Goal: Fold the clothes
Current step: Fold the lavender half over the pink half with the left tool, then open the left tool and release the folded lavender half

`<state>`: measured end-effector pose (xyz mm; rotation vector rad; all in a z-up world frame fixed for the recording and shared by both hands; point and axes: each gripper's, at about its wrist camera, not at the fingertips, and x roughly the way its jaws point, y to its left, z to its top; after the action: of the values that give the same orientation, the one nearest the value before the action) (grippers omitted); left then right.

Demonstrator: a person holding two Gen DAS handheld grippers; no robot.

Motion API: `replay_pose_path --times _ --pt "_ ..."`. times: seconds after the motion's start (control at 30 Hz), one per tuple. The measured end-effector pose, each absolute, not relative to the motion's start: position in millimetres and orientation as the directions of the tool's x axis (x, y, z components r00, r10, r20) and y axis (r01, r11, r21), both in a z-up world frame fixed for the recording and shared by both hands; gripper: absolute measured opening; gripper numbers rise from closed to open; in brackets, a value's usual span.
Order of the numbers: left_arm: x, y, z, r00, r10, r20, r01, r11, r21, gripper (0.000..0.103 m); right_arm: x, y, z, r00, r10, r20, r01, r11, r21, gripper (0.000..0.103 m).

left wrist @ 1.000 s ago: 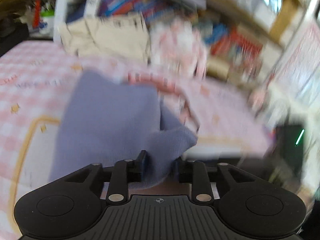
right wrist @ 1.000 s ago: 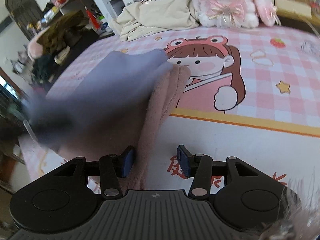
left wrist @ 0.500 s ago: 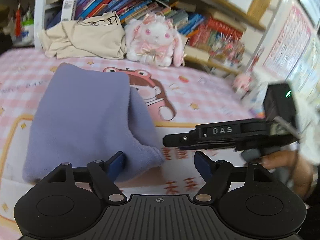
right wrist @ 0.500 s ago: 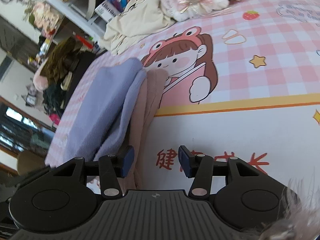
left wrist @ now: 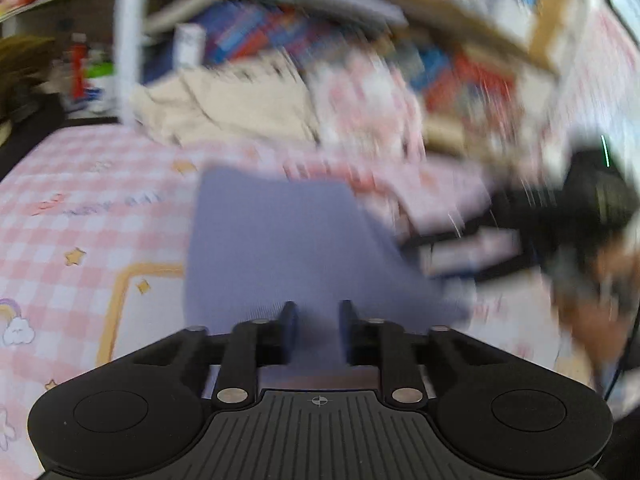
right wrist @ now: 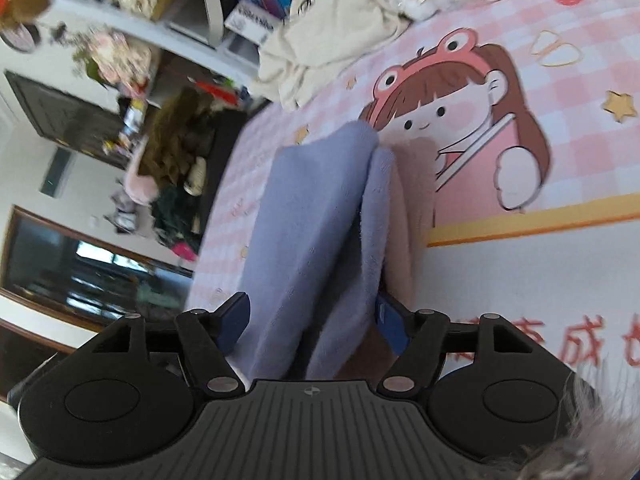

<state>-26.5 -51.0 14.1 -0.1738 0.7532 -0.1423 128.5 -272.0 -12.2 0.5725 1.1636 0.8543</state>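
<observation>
Softly napped lavender fleece garment (right wrist: 316, 216), layered folds

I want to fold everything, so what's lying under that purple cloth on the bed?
A pinkish-beige cloth shows along the edge of the purple cloth, beneath it. How far it runs underneath is covered.

Lavender garment (right wrist: 316, 216) (pale pink underside) lies on a pink-and-white checked sheet (right wrist: 592, 52) with 1 orange border.

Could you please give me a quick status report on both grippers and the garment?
Left gripper closing on the lilac garment. Right gripper opening, folds of the garment between its fingers. Garment on the pink bedspread; nothing in the way.
</observation>
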Motion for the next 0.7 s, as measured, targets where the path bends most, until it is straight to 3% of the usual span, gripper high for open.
replay_pose_path --times 0.1,0.13,0.17,0.27,0.33,0.4,0.43,0.47,0.5,0.57,0.7 --pt "-25.7 -57.1 -5.3 0.686 -0.217 -0.695 0.110 0.974 -0.196 0.017 135.7 -243.7 -16.8 0.168 0.781 -0.601 -0.313 0.621 0.719 0.062" --pt "-24.7 -57.7 -8.8 0.683 -0.217 -0.697 0.104 0.974 -0.201 0.017 135.5 -236.0 -15.7 0.188 0.759 -0.623 -0.346 0.645 0.681 0.028" --pt "-23.3 -58.6 -12.2 0.677 -0.216 -0.704 0.102 0.974 -0.201 0.017 132.5 -230.4 -11.5 0.215 0.742 -0.635 -0.401 0.660 0.635 0.017" --pt "-22.4 -55.1 -14.8 0.690 -0.221 -0.689 0.097 0.972 -0.215 0.019 105.7 -226.5 14.2 0.293 0.787 -0.543 -0.648 0.581 0.493 0.016" --pt "-17.6 -52.9 -17.6 0.682 -0.226 -0.695 0.085 0.969 -0.232 0.020 97.5 -231.8 15.0 0.307 0.804 -0.510 -0.689 0.557 0.463 0.016" --pt "-13.6 -53.7 -21.5 0.670 -0.231 -0.706 0.086 0.968 -0.236 0.021 111.3 -234.9 -3.1 0.330 0.736 -0.591 -0.591 0.649 0.478 0.018" --pt "-12.6 -55.2 -22.9 0.666 -0.234 -0.708 0.092 0.968 -0.234 0.022 122.4 -236.7 -15.6 0.332 0.685 -0.648 -0.512 0.708 0.487 0.025" --pt "-12.6 -56.6 -21.2 0.663 -0.239 -0.709 0.099 0.967 -0.234 0.027 130.1 -242.0 -24.3 0.326 0.673 -0.664 -0.453 0.728 0.515 0.025" --pt "-12.6 -58.0 -19.4 0.660 -0.244 -0.710 0.106 0.966 -0.234 0.032 132.3 -249.8 -25.8 0.326 0.696 -0.640 -0.423 0.713 0.560 0.028" --pt "-14.2 -59.7 -14.3 0.656 -0.252 -0.711 0.122 0.966 -0.229 0.036 128.4 -256.7 -17.8 0.351 0.690 -0.634 -0.419 0.721 0.552 0.044" --pt "-23.8 -47.4 5.8 0.707 -0.220 -0.672 0.106 0.973 -0.207 0.037 114.6 -264.5 0.6 0.350 0.688 -0.636 -0.449 0.719 0.531 0.051"
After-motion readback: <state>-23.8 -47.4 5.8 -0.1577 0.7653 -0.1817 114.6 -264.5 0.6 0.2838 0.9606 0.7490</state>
